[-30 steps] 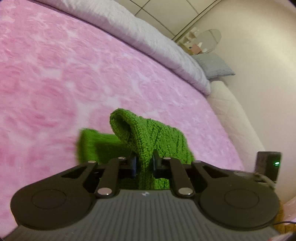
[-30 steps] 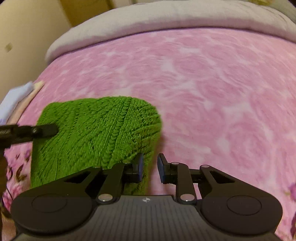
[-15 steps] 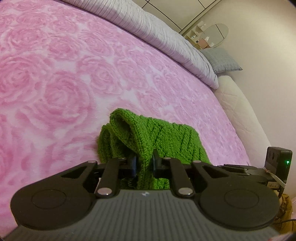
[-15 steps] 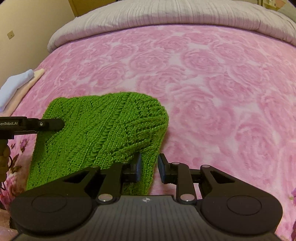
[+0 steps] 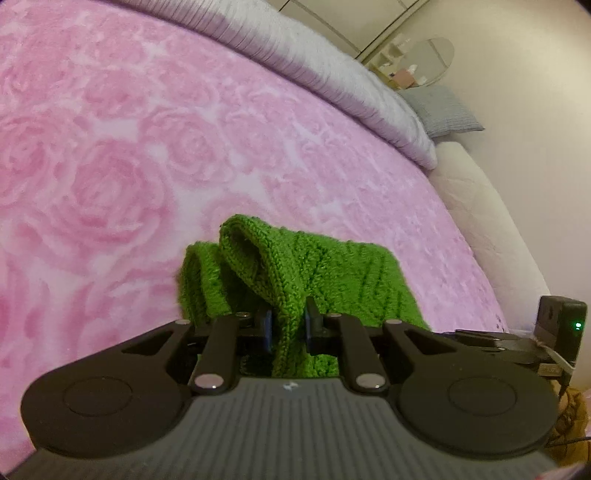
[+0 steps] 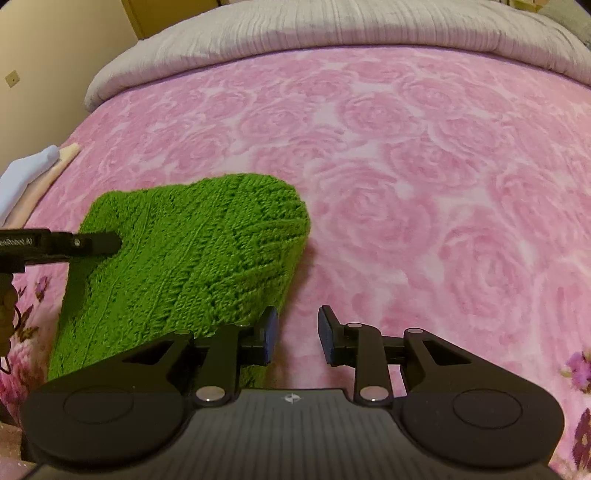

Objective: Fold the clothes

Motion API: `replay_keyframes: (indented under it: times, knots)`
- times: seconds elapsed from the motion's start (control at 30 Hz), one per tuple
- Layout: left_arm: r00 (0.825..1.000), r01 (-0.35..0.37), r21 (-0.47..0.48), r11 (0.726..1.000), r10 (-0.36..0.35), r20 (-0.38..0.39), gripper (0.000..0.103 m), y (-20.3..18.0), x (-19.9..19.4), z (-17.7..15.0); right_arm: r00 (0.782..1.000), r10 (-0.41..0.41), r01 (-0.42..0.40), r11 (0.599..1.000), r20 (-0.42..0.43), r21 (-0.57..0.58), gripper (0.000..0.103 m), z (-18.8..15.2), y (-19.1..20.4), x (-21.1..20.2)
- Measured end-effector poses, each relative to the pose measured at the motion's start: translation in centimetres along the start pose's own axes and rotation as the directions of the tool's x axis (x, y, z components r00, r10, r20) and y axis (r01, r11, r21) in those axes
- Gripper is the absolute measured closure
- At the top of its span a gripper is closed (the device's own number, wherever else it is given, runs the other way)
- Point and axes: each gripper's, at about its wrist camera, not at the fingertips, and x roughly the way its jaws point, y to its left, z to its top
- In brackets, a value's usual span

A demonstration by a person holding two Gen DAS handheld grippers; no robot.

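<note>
A green knit garment (image 6: 192, 258) lies folded on the pink rose-patterned blanket (image 6: 406, 184). In the left wrist view my left gripper (image 5: 289, 325) is shut on a raised fold of the green knit garment (image 5: 288, 273), which bunches up between the pads. The same left gripper (image 6: 92, 243) reaches in from the left edge of the right wrist view, pinching the knit's left side. My right gripper (image 6: 297, 332) stands open just right of the garment's near corner, with only blanket showing between its fingers. Its left pad (image 6: 271, 328) sits beside the knit.
A grey ribbed duvet (image 6: 332, 33) runs along the far side of the bed. Folded white and beige cloth (image 6: 26, 177) lies at the left edge. A grey pillow (image 5: 443, 110), the white mattress side (image 5: 480, 206) and a black device with a green light (image 5: 561, 325) are at right.
The right gripper's jaws have spread apart and the knit's corner no longer sits between them. The left gripper has kept its hold on the raised fold.
</note>
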Motion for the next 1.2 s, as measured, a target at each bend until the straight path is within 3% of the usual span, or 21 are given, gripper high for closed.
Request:
replay_keyframes:
  times: [0.17,0.3,0.43,0.57,0.63,0.83,0.87,0.93,1.0,1.07,1.2]
  knots:
    - [1.0,0.001,0.008,1.0,-0.001,0.01,0.091,0.1,-0.6,0.2,1.0,0.0,0.0,1.0,-0.002,-0.019,0.073,-0.3,0.9,0.3]
    - [0.998,-0.059,0.014,0.998,0.06,-0.032,0.088,1.0,0.3,-0.6,0.998,-0.058,0.06,0.992,0.021,-0.111,0.073,-0.6,2.7,0.8]
    - [0.995,-0.097,0.028,0.995,0.098,-0.014,0.083,0.7,-0.5,-1.2,0.996,-0.026,0.033,0.997,0.088,-0.076,0.073,-1.4,2.0,-1.6]
    - [0.966,-0.257,0.088,0.962,0.252,0.066,0.078,-2.1,-4.6,-1.9,0.987,0.013,-0.008,1.0,0.16,-0.028,0.071,-2.3,1.0,-4.2]
    - [0.956,-0.285,0.104,0.953,0.275,0.102,0.078,-3.7,-6.7,-3.0,0.978,0.045,-0.043,0.999,0.201,-0.013,0.071,-3.1,0.6,-5.6]
    - [0.982,-0.187,0.193,0.963,0.18,0.052,0.078,-9.0,-8.3,-8.5,0.93,0.242,-0.239,0.97,0.277,-0.044,0.071,-6.7,2.3,-8.6]
    - [0.981,-0.195,0.207,0.959,0.192,0.035,0.078,-9.4,-8.0,-9.4,0.931,0.253,-0.246,0.967,0.263,-0.062,0.071,-7.1,2.8,-8.4]
    - [0.974,-0.221,0.228,0.948,0.229,-0.005,0.078,-9.7,-7.0,-10.9,0.953,0.229,-0.21,0.971,0.198,-0.113,0.071,-7.9,4.1,-7.0]
    - [0.952,-0.284,0.249,0.926,0.304,-0.043,0.072,-9.2,-5.4,-12.1,0.976,0.172,-0.153,0.978,0.133,-0.142,0.071,-8.8,4.7,-5.1]
    - [0.944,-0.309,0.244,0.919,0.328,-0.042,0.071,-8.9,-5.1,-12.7,0.982,0.151,-0.135,0.98,0.109,-0.146,0.071,-9.1,4.7,-4.1]
    - [0.92,-0.369,0.303,0.879,0.392,-0.017,0.075,-10.8,-6.4,-12.6,0.986,0.139,-0.127,0.984,0.094,-0.128,0.071,-8.4,4.4,-5.5]
